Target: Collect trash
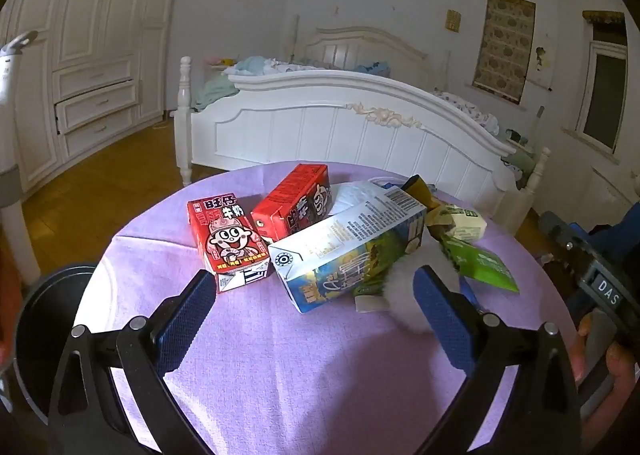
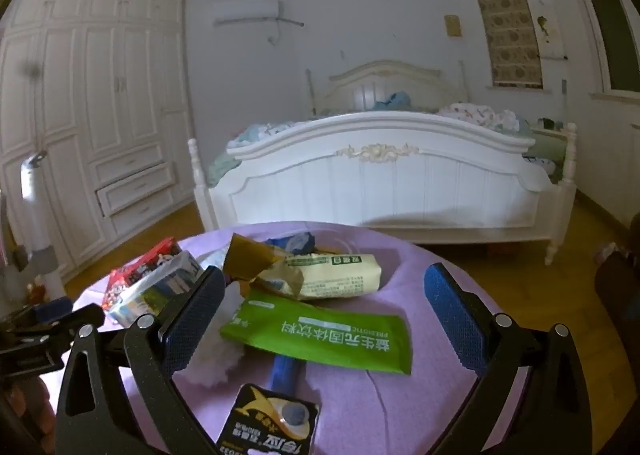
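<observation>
Litter lies on a round table under a purple cloth (image 1: 280,355). In the left wrist view two red milk cartons (image 1: 230,245) (image 1: 294,203) and a blue-and-white carton (image 1: 348,251) on its side lie just past my left gripper (image 1: 314,279), which is open and holds nothing. My right gripper (image 2: 326,275) is open too, over a green sachet (image 2: 320,335), a beige wrapper (image 2: 336,275), white tissue (image 2: 216,359) and a small black packet (image 2: 272,423). A blue item (image 2: 284,371) lies partly under the sachet.
A dark round bin (image 1: 48,319) stands below the table's left edge. Beyond the table is a white bed (image 2: 380,175), and a white wardrobe (image 1: 92,55) fills the left wall. A hand (image 1: 600,359) on the right gripper's body shows at the right edge.
</observation>
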`<state>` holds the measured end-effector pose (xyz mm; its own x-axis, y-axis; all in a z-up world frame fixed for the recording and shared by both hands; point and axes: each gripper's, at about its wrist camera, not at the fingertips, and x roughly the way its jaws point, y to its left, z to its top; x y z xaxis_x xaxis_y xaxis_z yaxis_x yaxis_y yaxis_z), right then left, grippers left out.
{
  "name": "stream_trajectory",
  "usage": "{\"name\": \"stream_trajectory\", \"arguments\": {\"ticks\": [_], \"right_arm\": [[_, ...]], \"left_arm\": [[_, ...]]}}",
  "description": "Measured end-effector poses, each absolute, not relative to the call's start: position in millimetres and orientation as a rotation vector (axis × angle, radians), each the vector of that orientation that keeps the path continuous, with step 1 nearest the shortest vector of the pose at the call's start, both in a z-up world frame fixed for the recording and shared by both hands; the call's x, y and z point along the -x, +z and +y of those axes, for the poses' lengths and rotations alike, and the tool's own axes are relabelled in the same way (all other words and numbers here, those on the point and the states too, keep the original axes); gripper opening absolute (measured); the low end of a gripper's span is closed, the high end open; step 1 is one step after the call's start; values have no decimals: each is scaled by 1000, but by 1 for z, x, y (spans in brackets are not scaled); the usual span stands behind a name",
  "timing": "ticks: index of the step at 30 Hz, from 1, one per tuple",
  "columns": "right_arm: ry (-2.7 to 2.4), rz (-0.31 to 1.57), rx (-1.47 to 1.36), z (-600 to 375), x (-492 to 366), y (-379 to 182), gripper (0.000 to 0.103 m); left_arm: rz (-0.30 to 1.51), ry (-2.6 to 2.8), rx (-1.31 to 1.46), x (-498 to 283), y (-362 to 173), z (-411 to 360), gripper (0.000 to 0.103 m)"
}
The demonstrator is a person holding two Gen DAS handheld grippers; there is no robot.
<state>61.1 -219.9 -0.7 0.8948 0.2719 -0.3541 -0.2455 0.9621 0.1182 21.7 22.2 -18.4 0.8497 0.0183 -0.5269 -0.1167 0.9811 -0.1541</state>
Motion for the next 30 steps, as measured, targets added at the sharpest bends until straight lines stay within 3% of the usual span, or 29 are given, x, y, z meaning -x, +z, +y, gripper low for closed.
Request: {"name": "stream_trajectory", "arguments": {"ticks": [30], "right_arm": [[266, 378, -53, -211, -64, -3, 98]], "left_arm": [[561, 74, 194, -24, -20, 26, 98]]}}
